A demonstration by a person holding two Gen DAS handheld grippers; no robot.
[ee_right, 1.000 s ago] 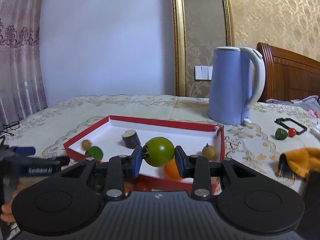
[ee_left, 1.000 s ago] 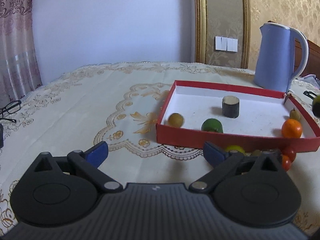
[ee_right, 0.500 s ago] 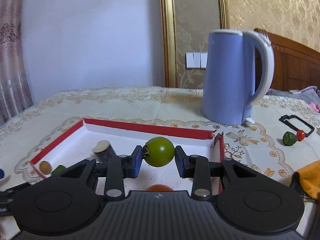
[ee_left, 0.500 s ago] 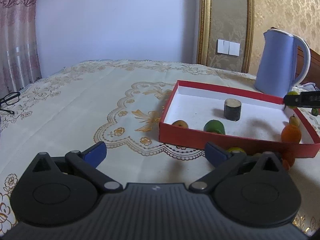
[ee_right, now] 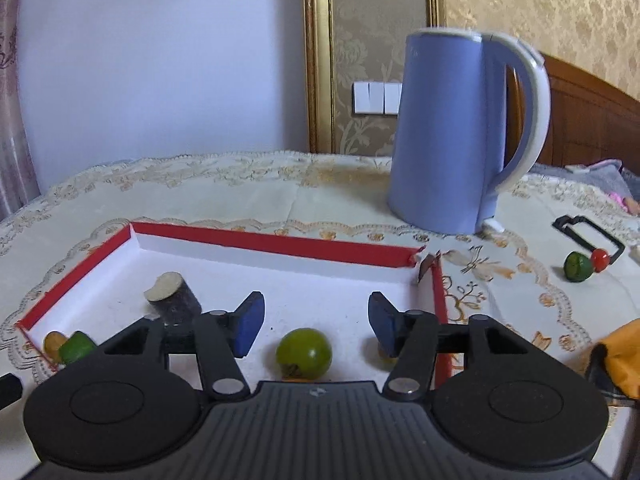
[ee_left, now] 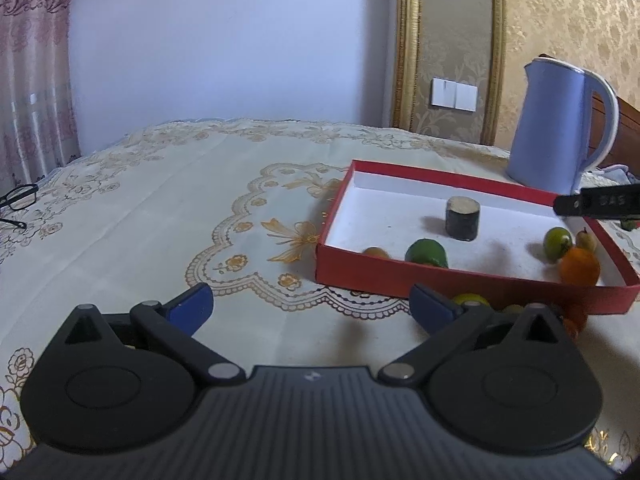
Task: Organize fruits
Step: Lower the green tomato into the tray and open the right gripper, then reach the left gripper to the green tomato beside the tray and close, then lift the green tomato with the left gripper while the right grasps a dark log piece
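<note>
Now both the right claw [ee_right: 312, 322] and left claw [ee_left: 310, 306] gape wide, gripping nothing.

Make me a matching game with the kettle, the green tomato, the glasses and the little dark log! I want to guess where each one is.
Things:
1. blue kettle
2. green tomato
3. glasses
4. dark log

Places:
A. standing upright in the middle of the red box
B. near the far left edge of the table
C. lying in the box under the open right gripper
D. on the tablecloth behind the box

Pairs: 1-D, 2-C, 3-B, 4-A
</note>
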